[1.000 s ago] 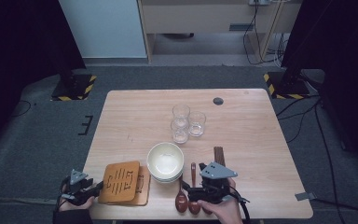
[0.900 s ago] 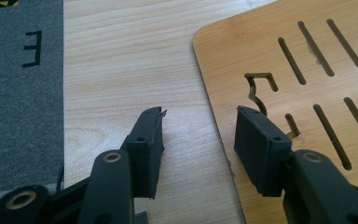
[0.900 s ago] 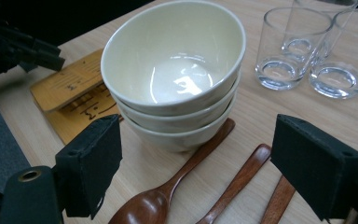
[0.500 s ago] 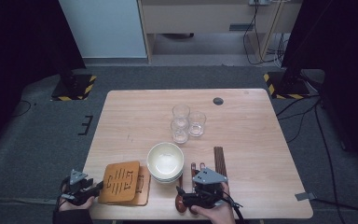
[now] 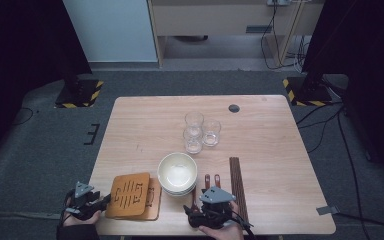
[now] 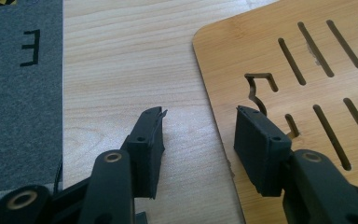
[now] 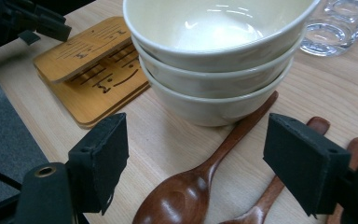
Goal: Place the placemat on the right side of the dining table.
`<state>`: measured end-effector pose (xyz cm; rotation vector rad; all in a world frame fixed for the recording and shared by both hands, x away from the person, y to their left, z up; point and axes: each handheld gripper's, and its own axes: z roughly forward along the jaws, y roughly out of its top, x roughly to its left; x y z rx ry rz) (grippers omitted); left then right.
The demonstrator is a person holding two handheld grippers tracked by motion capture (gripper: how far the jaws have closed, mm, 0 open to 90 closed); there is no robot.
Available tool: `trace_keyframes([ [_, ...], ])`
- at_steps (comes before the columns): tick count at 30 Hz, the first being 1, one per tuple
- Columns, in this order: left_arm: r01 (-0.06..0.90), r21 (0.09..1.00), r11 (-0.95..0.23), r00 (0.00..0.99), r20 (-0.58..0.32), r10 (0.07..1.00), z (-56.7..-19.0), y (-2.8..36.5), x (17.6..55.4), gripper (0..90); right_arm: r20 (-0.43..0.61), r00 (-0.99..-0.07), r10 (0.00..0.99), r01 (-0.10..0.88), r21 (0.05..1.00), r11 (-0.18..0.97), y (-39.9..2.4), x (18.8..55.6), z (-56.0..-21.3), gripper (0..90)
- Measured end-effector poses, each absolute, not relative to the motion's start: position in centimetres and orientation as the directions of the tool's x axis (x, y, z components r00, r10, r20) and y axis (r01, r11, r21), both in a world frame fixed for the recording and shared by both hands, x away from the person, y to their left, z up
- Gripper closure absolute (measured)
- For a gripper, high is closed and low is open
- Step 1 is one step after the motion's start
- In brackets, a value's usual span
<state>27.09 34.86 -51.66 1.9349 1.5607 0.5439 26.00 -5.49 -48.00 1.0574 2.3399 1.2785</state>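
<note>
No readable text, brand or number on anything.
The bamboo trivets (image 5: pixel 129 194) carry only cut-out slots and angular line patterns, not letters. A black mark on the grey carpet (image 6: pixel 31 47) resembles an "E" with three bars, but it is floor tape, seen beside the table's edge.

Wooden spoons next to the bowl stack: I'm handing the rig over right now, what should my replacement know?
Left gripper: open, fingers astride the edge of the top wooden mat, nothing gripped.
Right gripper: open, fingers have just been closing, large spoon between them beside the bowls, not yet pressed.
Done: no grasp made yet.
Left: probably close on the spoon.
</note>
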Motion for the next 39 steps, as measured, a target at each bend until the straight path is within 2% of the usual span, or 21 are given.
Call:
trace_keyframes([
  [39,0.732,0.667,-0.140,0.232,-0.050,0.972,-51.6,34.8,27.1,52.8,0.129,-0.732,0.669,0.468,0.809,0.355,-1.3,24.5,-49.0,33.7],
])
